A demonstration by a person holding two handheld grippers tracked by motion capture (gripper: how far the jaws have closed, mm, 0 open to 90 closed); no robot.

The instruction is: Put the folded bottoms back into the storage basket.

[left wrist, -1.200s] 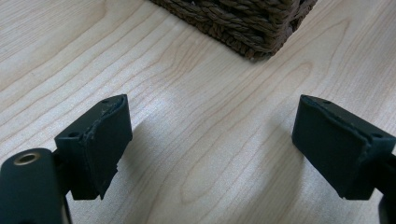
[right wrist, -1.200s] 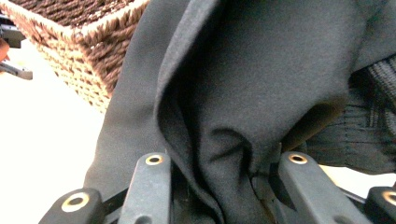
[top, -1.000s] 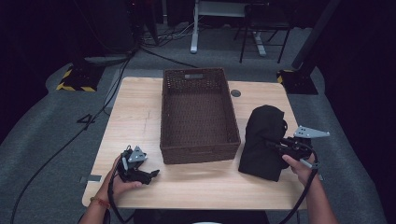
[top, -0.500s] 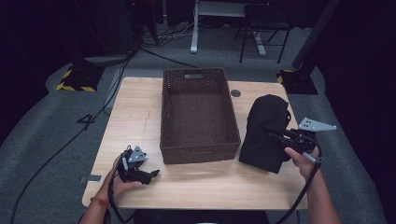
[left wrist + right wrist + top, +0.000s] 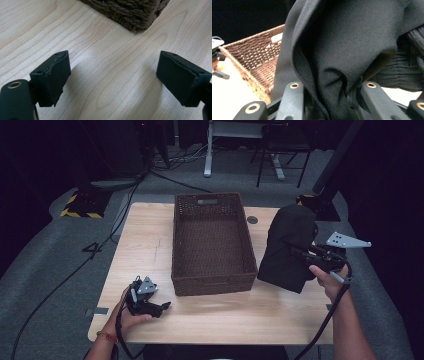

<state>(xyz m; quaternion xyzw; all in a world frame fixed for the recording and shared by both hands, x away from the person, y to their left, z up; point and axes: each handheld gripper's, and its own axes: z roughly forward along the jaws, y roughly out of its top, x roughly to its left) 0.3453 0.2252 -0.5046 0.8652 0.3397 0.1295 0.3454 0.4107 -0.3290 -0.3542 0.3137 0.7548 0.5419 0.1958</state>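
Right gripper view has the right tongs [image 5: 329, 100] clamped on a fold of black soft fabric garment [image 5: 352, 42], the cloth bunched tight between the two jaws and rising to cover most of what lies ahead. A ribbed knit band of the same garment shows at the right. Past the cloth, on the left, stands the brown woven rectangular basket [image 5: 254, 55], just beside the garment.

In the high view the right tongs [image 5: 300, 254] bite into the garment [image 5: 286, 245], which stands in a tall dark heap along the surface's right edge, its lower part close against the basket's right wall. The right hand [image 5: 331, 281] holds the tool from the near right side, a black cable [image 5: 325, 325] trailing off it along the forearm.

The left tongs [image 5: 113, 77] are spread wide with nothing between them, low over the pale light-wood surface [image 5: 105, 50], aimed at a near corner of the basket [image 5: 132, 12]. The high view puts these tongs [image 5: 162, 307] near the surface's front left corner, in the left hand [image 5: 127, 315], just beside the basket's front wall.

The basket [image 5: 212, 279] sits mid-surface, long side running front to back, its inside bare. A small dark round disc [image 5: 252, 220] is set in the surface [image 5: 145, 235] near the far edge. Around lies grey floor [image 5: 55, 270] with cables, a yellow-and-black striped block [image 5: 80, 206] and white desk legs [image 5: 207, 150] beyond.
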